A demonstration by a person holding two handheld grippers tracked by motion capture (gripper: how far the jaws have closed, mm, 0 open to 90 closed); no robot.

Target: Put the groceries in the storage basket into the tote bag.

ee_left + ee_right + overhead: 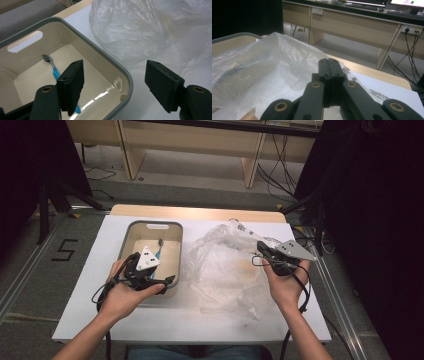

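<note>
From above, the table [90, 270] sits mid-frame with a grey-rimmed bin [131, 231] left of centre and a crumpled clear bag [225, 270] to its right. There's a toothbrush [159, 247] lying in the bin. The left gripper [167, 281] hangs over the bin's near edge, jaws spread wide with nothing in them. The right gripper [259, 246] is at the bag's upper right edge, jaws pressed together, and it looks like the plastic is pinched there.

Left gripper view: the two black jaws stand far apart at the bottom, empty. The bin [120, 70] fills the left side and the blue-handled toothbrush [53, 68] lies on its floor, partly behind the left jaw. The bag [130, 32] is upper right.

Right gripper view: the jaws are clamped flat against each other mid-frame, with the bag [262, 67] bunched up at left and running in under them.
</note>
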